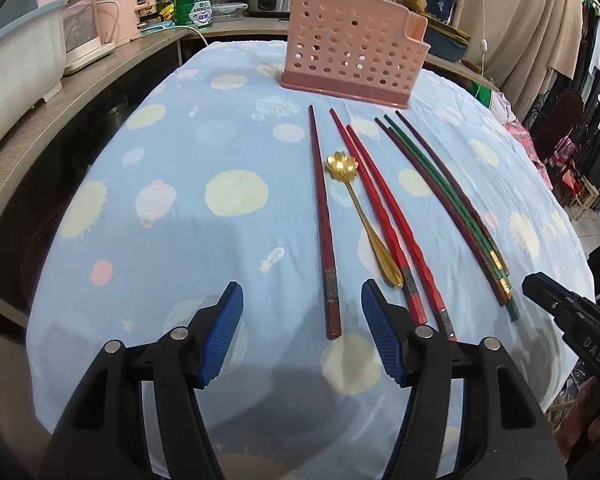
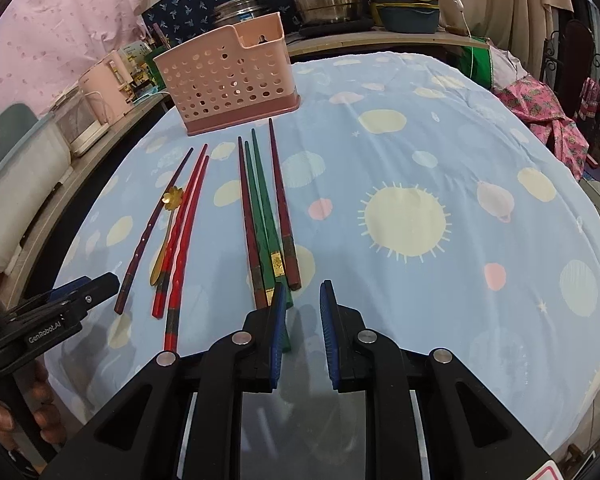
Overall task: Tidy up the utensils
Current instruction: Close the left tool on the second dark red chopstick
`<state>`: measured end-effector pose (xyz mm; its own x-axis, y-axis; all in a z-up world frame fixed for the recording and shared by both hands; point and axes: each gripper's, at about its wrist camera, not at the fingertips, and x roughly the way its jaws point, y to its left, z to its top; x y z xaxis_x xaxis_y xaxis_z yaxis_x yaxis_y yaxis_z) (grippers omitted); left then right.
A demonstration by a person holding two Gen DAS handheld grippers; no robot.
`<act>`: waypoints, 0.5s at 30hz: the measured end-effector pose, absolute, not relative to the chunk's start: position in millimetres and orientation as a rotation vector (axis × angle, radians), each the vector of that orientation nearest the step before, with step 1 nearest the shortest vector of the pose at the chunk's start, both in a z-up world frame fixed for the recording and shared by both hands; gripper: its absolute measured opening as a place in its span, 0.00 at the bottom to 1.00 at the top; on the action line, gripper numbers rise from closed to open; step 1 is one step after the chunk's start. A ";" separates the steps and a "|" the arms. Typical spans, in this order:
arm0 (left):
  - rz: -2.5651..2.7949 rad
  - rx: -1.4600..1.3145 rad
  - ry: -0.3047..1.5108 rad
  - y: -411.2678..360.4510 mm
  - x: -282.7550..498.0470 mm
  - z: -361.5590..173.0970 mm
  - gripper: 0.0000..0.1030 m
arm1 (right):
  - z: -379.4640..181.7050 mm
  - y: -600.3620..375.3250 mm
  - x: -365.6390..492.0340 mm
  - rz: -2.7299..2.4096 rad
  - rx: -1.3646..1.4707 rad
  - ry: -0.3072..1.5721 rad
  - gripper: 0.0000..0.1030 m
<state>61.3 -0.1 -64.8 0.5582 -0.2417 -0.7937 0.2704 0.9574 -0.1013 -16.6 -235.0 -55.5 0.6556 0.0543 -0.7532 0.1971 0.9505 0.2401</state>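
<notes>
Hovering low over the blue cloth (image 1: 160, 208), the left gripper (image 1: 302, 332) stands spread wide with nothing between its blue pads, a dark red chopstick (image 1: 322, 216) lying just ahead in the gap. Only the left view shows the right gripper (image 1: 560, 308) side-on at the edge; there you cannot tell its state. Over to the right view: those jaws (image 2: 302, 332) are parted and empty too, and the left pad (image 2: 278, 328) overlaps the butt ends of the green pair (image 2: 260, 208). That view also shows the holder's (image 2: 224, 76) raised pocket and the person's hand (image 2: 16, 412) gripping the left tool. On the cloth: a gold flower-bowled spoon (image 1: 356, 208) beside two bright red sticks (image 1: 384, 216), then a bundle of dark red and green sticks to the right, all pointing toward the pink perforated holder standing at the far end.
</notes>
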 end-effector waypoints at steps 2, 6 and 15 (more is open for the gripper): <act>-0.298 0.038 0.937 -0.7 62.0 -68.2 0.56 | -56.0 -235.3 -17.5 -0.084 0.316 0.855 0.18; -0.283 0.069 0.926 -3.5 61.6 -72.1 0.50 | -57.0 -236.5 -17.2 -0.087 0.322 0.857 0.18; -0.266 0.092 0.919 -2.9 66.0 -72.6 0.14 | -59.3 -238.2 -9.6 -0.084 0.329 0.860 0.18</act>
